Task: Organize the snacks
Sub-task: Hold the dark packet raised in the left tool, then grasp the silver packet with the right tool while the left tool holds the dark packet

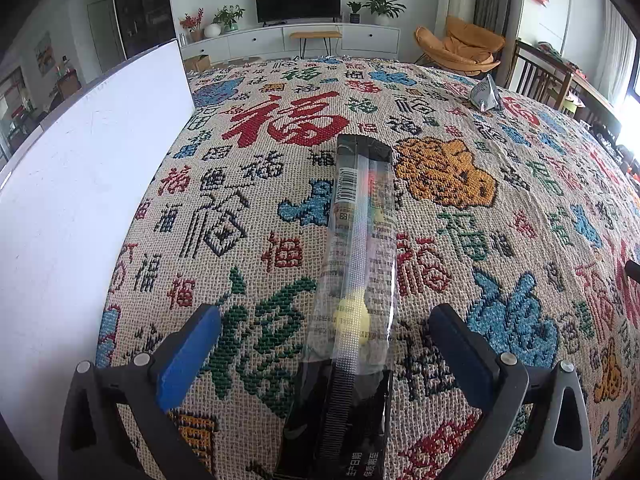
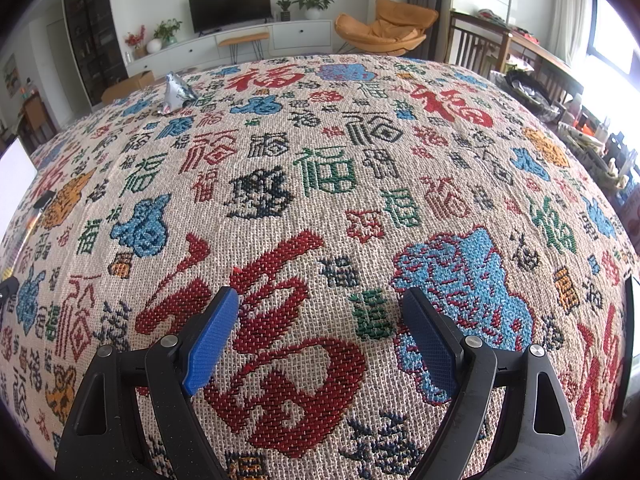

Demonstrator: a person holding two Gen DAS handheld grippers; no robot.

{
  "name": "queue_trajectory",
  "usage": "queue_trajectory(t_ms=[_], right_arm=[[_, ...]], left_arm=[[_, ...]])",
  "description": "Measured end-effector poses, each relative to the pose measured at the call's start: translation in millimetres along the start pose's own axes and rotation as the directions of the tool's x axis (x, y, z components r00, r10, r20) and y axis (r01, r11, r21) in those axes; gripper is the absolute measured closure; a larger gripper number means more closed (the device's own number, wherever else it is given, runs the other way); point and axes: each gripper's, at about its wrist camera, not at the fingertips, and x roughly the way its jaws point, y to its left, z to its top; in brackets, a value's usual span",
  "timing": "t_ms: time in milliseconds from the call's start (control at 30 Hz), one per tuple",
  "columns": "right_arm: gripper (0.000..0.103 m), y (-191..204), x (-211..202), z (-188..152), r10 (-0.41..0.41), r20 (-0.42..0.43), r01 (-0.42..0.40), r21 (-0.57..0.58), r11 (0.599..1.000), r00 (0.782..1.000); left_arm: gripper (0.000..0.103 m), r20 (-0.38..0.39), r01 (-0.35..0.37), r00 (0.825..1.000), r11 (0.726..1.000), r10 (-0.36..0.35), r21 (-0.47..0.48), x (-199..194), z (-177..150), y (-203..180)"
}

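Note:
A long snack packet (image 1: 356, 248), clear with black ends and a yellow piece inside, lies flat on the patterned cloth (image 1: 256, 208) and points away from me. My left gripper (image 1: 324, 312) is open, with one blue pad on each side of the packet's near half and neither touching it. A silver triangular snack pouch (image 1: 486, 94) sits far off at the right; the right wrist view shows this pouch (image 2: 176, 92) at the far left. My right gripper (image 2: 320, 296) hangs open over bare cloth (image 2: 320, 184), holding nothing.
A tall white box wall (image 1: 80, 200) stands along the left edge of the cloth; a corner of the white box (image 2: 16, 172) shows in the right wrist view. Behind the table are a TV cabinet (image 1: 296, 36), an orange chair (image 1: 460, 46) and wooden chairs (image 1: 536, 76).

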Motion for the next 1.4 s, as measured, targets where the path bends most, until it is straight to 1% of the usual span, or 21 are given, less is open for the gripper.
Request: queue_trajectory(t_ms=[833,900,933,1000,1067,1100,1133,1200,1267,1333,1367,1400], right_arm=[[0.016,0.7,0.4,0.5,-0.007,-0.002,0.007,-0.005,1.000,1.000],[0.016,2.2,2.8,6.3,0.016,-0.001,-0.016,-0.013,1.000,1.000],[0.016,5.7,6.5,14.6,0.057,0.005,-0.057,-0.024,0.998,0.998],[0.016,14.9,15.1,35.3,0.160,0.018,-0.159,-0.024,0.987,0.987],[0.016,29.7,27.4,67.7,0.253,0.053,-0.253,0.002,0.967,0.966],[0.016,38.8,33.7,84.3,0.287,0.074,-0.288,0.005,0.957,0.955],[0.016,53.2,42.6,105.6,0.306,0.094,-0.307,-0.008,0.952,0.947],[0.016,83.9,61.7,141.7,0.325,0.094,-0.318,-0.078,0.945,0.941],[0.017,117.7,86.7,173.4,0.325,0.059,-0.314,-0.148,0.938,0.944],[0.017,145.3,112.5,196.5,0.292,0.030,-0.280,-0.202,0.939,0.956],[0.017,154.7,124.2,203.6,0.258,0.017,-0.248,-0.225,0.942,0.966],[0.020,162.9,136.3,209.9,0.224,0.003,-0.216,-0.243,0.946,0.975]], left_arm=[[0.000,0.000,0.001,1.000,1.000,-0.001,0.000,0.5,0.2,-0.7],[0.000,0.000,0.001,1.000,1.000,-0.001,0.000,0.4,0.0,0.0],[0.000,0.000,0.001,1.000,1.000,-0.001,0.000,0.5,0.0,-0.3],[0.000,0.000,0.001,1.000,1.000,-0.001,0.000,0.5,0.0,0.0],[0.000,0.000,0.001,1.000,1.000,-0.001,0.001,0.5,0.1,0.1],[0.000,0.000,0.001,1.000,1.000,-0.001,0.001,0.5,0.1,0.1],[0.000,0.000,0.001,1.000,1.000,-0.001,0.001,0.5,0.1,-0.1],[0.000,0.000,0.001,1.000,1.000,-0.001,0.001,0.6,0.2,-0.3],[0.000,0.000,0.001,1.000,1.000,-0.001,0.001,0.4,0.1,0.2],[0.000,0.000,0.001,1.000,1.000,-0.001,0.001,0.6,0.4,-0.2],[0.000,0.000,0.001,1.000,1.000,-0.001,0.001,0.6,0.4,0.3],[0.000,0.000,0.001,1.000,1.000,-0.001,0.001,0.8,0.7,-0.2]])
